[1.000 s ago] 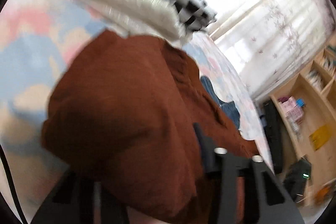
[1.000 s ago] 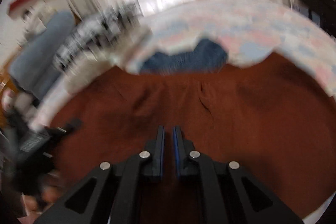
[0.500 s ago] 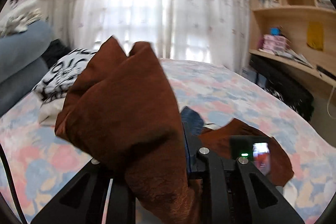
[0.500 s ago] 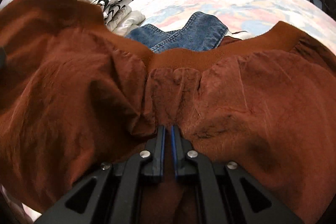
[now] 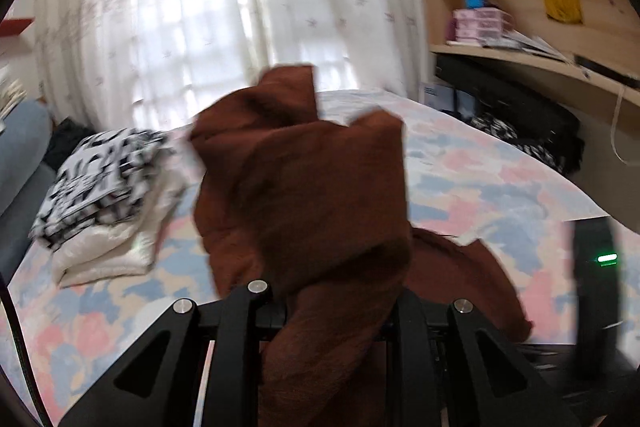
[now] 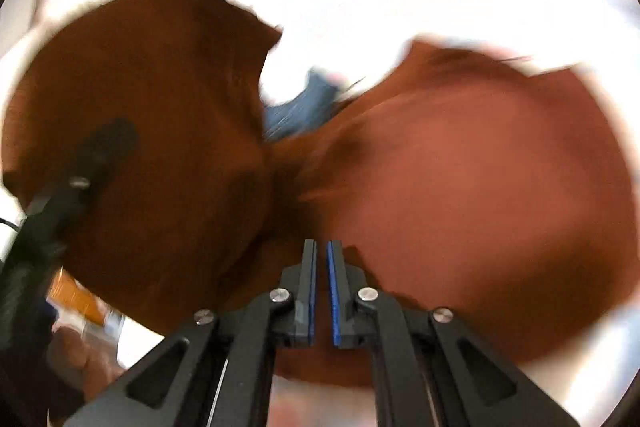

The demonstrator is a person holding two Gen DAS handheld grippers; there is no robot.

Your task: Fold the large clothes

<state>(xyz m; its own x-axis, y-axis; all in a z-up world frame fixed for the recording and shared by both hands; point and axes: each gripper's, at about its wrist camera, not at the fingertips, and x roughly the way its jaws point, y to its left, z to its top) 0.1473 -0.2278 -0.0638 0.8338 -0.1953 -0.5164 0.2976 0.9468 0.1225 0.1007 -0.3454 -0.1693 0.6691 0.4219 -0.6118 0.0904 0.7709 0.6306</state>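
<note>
The rust-brown garment (image 5: 304, 195), matte and softly creased, is lifted above the pastel-patterned bed (image 5: 472, 179); bare bedspread lies open to its right, up to the bed's far edge. A folded black-and-white stack (image 5: 100, 183) lies left of the garment. No writing is legible. The left gripper (image 5: 332, 311) is clenched on a bunched fold. The right gripper (image 6: 321, 259) pinches the cloth, fingers nearly together; blue denim (image 6: 300, 107) shows beyond the garment.
</note>
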